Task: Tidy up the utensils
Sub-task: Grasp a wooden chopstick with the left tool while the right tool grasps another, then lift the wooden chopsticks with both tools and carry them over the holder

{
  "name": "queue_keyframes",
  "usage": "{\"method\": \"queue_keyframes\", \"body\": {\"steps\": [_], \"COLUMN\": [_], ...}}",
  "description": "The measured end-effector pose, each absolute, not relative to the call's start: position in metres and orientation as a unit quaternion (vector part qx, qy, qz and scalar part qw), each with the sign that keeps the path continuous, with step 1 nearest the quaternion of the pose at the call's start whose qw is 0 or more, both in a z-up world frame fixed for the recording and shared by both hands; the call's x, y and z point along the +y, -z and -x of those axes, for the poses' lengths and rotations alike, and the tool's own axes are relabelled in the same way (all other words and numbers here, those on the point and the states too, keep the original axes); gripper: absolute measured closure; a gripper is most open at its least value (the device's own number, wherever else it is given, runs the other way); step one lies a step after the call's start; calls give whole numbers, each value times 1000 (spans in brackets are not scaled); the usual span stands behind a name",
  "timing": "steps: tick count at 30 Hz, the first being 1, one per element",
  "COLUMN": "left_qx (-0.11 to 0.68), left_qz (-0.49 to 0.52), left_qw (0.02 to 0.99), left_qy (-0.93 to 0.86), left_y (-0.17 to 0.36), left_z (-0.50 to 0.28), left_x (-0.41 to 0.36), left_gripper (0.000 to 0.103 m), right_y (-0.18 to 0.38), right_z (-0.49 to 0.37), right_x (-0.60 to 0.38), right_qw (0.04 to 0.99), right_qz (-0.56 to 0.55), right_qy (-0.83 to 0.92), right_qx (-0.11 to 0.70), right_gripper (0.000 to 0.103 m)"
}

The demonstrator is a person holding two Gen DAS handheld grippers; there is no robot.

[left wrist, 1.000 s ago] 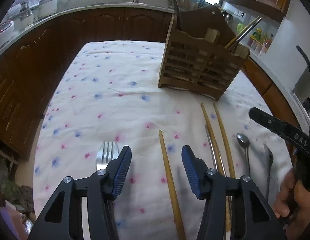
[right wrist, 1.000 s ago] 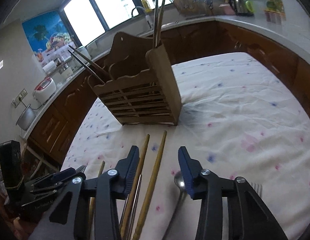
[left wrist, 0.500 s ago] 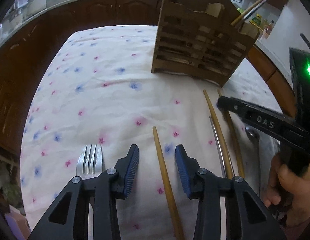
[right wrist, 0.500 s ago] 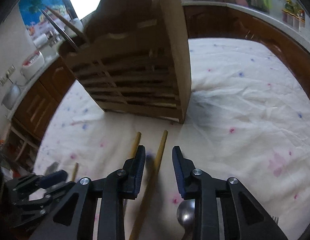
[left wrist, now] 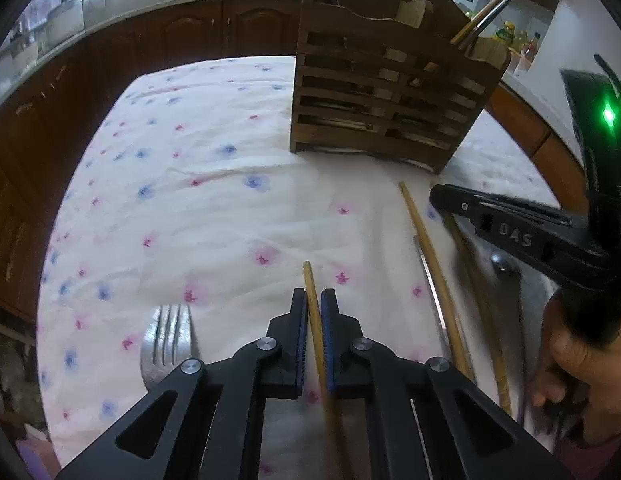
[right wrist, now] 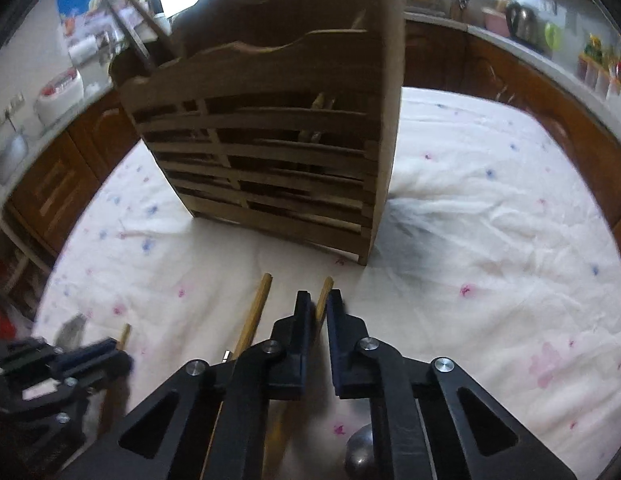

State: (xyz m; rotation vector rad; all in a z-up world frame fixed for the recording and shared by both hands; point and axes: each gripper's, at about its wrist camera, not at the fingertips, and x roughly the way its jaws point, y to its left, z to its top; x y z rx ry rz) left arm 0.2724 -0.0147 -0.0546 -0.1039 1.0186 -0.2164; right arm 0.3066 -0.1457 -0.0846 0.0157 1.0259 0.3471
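Floral tablecloth [left wrist: 214, 184]: each hand-held gripper [left wrist: 314, 312] [right wrist: 318, 308] clamps 1 chopstick [left wrist: 312, 304] [right wrist: 323, 296].

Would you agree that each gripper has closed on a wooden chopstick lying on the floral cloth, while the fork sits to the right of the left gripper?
Nearly. Both the left gripper and the right gripper are closed on a wooden chopstick on the floral cloth. But the left wrist view shows the fork to the left of the left gripper, not the right.

Left gripper [left wrist: 315, 300] around chopstick [left wrist: 313, 300]
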Motion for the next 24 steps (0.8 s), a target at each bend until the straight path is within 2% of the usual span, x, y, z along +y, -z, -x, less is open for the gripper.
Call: {"method": "queue_keyframes", "body": {"steps": [13, 24], "left_qx": [442, 388], "left_qz": [108, 124], "left_qw": [880, 900], "left_qy": [135, 153], "left_y": [7, -46], "left_z": [-235, -177], "left_x": [14, 33], "left_gripper": [99, 99], "right_y": [22, -21], "right_z": [-266, -220], "right_x": [-175, -182], "right_qw": [876, 892], "right_qz": [-89, -103], "right_qy": [-198, -218], "right_qx": [431, 382], "right_gripper": [98, 98]}}
